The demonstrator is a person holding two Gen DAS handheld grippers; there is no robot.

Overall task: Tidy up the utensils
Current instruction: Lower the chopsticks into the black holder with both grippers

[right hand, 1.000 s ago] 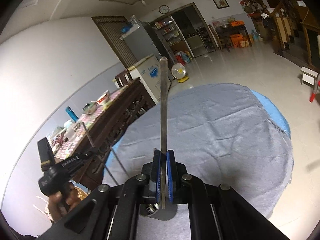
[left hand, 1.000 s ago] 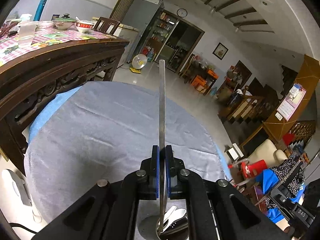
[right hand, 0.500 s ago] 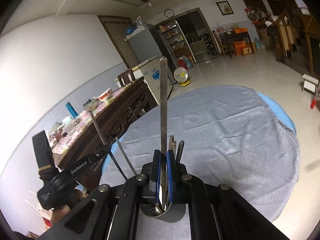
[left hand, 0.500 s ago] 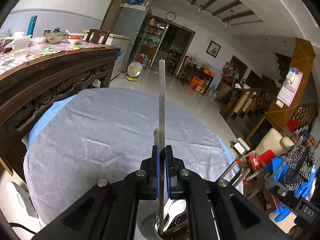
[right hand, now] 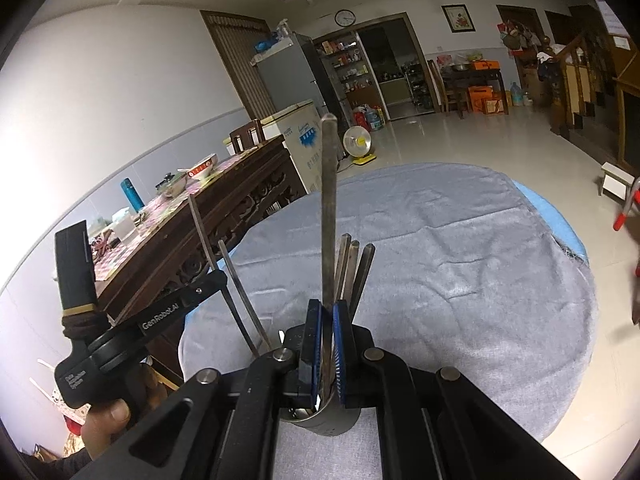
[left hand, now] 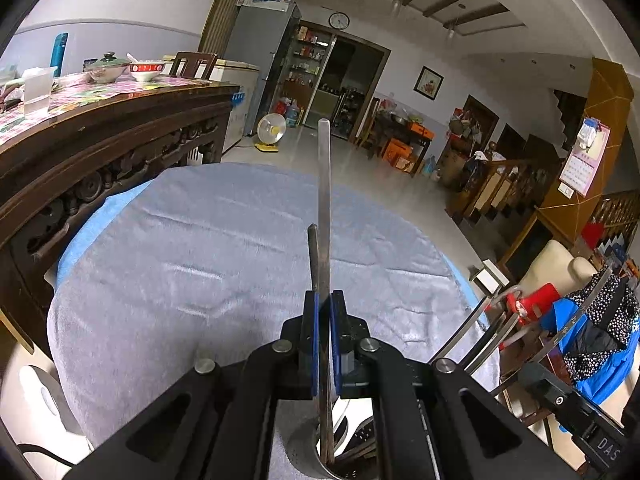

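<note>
Right wrist view: my right gripper [right hand: 327,344] pinches a utensil [right hand: 329,208] upright so it drops into the cup [right hand: 332,420]. My left gripper [left hand: 324,340] pinches another utensil [left hand: 324,200] the same way.

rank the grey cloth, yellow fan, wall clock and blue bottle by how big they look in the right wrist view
1. grey cloth
2. yellow fan
3. blue bottle
4. wall clock

Fan and bottle are close; distance skews true sizes.
</note>
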